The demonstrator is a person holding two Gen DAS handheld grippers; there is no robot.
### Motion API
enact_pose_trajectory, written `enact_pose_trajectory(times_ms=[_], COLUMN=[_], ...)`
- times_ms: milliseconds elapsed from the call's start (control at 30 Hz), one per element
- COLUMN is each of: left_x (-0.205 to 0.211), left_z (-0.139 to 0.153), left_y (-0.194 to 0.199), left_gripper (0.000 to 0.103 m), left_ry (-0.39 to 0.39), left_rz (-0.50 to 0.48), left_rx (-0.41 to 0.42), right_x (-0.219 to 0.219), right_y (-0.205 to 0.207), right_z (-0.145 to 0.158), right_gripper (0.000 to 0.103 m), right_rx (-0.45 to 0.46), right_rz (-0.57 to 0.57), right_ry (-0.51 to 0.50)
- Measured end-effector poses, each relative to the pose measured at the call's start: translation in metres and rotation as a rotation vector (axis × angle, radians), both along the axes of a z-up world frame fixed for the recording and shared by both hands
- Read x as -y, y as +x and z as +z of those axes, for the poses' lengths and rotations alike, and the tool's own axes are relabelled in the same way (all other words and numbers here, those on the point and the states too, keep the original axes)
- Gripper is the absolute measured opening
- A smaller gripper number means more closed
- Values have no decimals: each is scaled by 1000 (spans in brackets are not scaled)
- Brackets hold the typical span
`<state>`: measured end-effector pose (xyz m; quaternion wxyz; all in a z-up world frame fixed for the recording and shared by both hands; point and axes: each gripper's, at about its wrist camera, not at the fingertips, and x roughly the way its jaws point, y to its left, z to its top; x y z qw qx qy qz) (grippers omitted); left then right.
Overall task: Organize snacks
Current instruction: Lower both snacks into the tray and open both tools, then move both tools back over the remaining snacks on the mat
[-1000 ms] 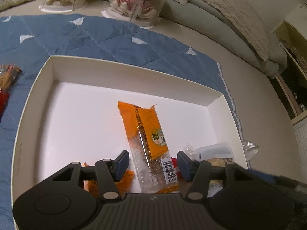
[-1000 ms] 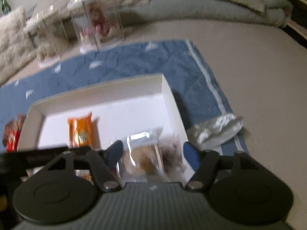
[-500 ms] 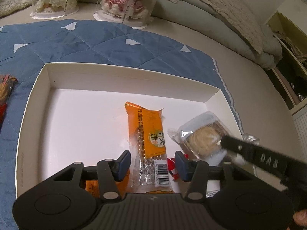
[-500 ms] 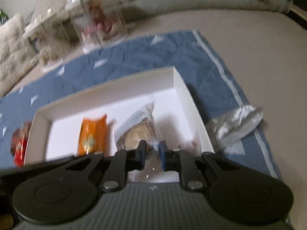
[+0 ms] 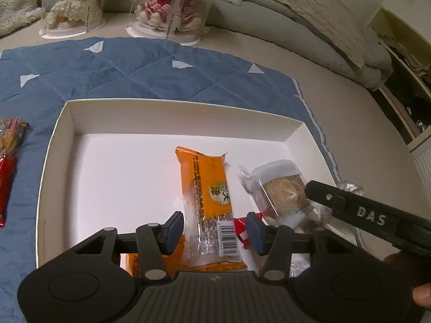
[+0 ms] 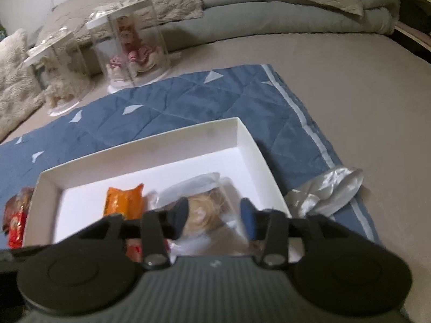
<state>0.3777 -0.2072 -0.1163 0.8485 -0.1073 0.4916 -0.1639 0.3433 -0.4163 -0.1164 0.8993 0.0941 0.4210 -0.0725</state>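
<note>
A white cardboard box (image 5: 175, 102) lies on a blue quilt (image 5: 134, 67). In it is an orange snack bar packet (image 5: 210, 188), lengthwise between the pads of my left gripper (image 5: 215, 228), which hovers open over its near end. Right of it lies a round pastry in a clear wrapper (image 5: 282, 191). A finger of the right gripper (image 5: 350, 210) reaches to it from the right. In the right wrist view my right gripper (image 6: 212, 215) straddles the pastry packet (image 6: 210, 210), its jaws opening and the pads off the wrapper. A small red wrapper (image 5: 241, 228) and another orange packet (image 5: 132, 263) lie under the left gripper.
A red snack packet (image 5: 8, 175) lies on the quilt left of the box. A crumpled silver wrapper (image 6: 328, 188) sits by the box's right side. Two clear doll cases (image 5: 167, 8) stand behind the quilt, with bedding beyond and a shelf (image 5: 404, 80) at far right.
The right gripper shut on the pastry packet at the box's near right corner, carried it beside the orange packet, and its jaws have now parted. The left gripper barely moved.
</note>
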Motion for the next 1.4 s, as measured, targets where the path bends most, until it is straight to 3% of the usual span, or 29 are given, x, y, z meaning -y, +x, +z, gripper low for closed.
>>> enact_pose_trajectory(times_ms=[467, 667, 933, 1133, 1400], left_x=[-6, -10, -23, -39, -72], left_z=[16, 31, 51, 66, 84], left_y=[-20, -35, -51, -63, -78], left_gripper=[68, 81, 100, 103, 103], left_ry=[46, 74, 104, 124, 138], left_rz=[-13, -17, 1, 30, 64], left_rx=[12, 39, 78, 108, 138], right_x=[13, 11, 5, -3, -18], right_y=[-35, -55, -80, -98, -111], right_z=[18, 28, 45, 60, 74], right_gripper=[59, 63, 79, 101, 102], right_rx=[-30, -13, 39, 77, 100], right_rz=[11, 17, 52, 44, 44], right_ry=[20, 10, -15, -62, -104])
